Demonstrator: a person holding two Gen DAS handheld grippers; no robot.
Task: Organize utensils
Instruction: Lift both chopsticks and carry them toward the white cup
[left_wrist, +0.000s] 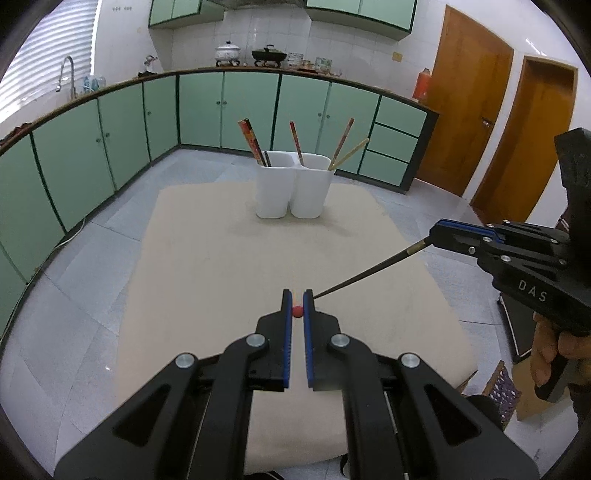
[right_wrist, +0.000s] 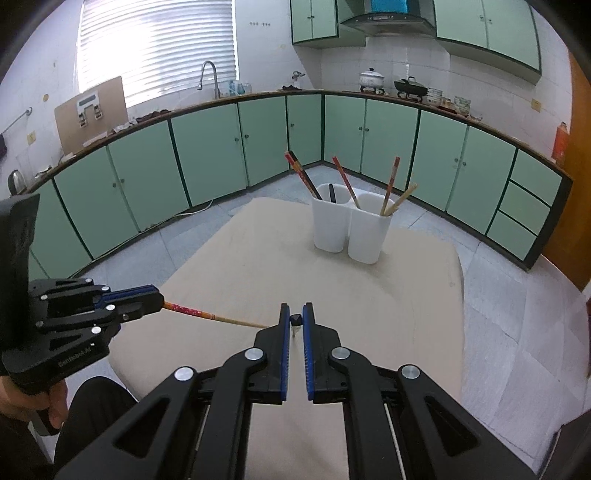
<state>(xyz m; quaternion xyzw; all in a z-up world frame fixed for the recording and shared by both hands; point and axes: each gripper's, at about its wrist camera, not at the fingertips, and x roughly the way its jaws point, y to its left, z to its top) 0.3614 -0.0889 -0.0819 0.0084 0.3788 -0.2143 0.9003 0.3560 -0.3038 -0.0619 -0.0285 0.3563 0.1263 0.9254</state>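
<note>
A white two-cup utensil holder (left_wrist: 291, 184) stands at the far end of the beige table; it also shows in the right wrist view (right_wrist: 349, 227). Several chopsticks lean in both cups. My left gripper (left_wrist: 297, 310) is shut on a red-patterned bamboo chopstick (right_wrist: 207, 314), seen end-on as a red tip (left_wrist: 297, 311). My right gripper (right_wrist: 295, 319) is shut on a dark chopstick (left_wrist: 373, 271), seen end-on in its own view. The two chopsticks point toward each other above the near part of the table, tips close to the opposite gripper.
The beige table (left_wrist: 221, 266) stands in a kitchen on a grey tile floor. Green cabinets (right_wrist: 207, 147) with a worktop curve round the back, with a sink tap and pots. Wooden doors (left_wrist: 469, 110) are at the right.
</note>
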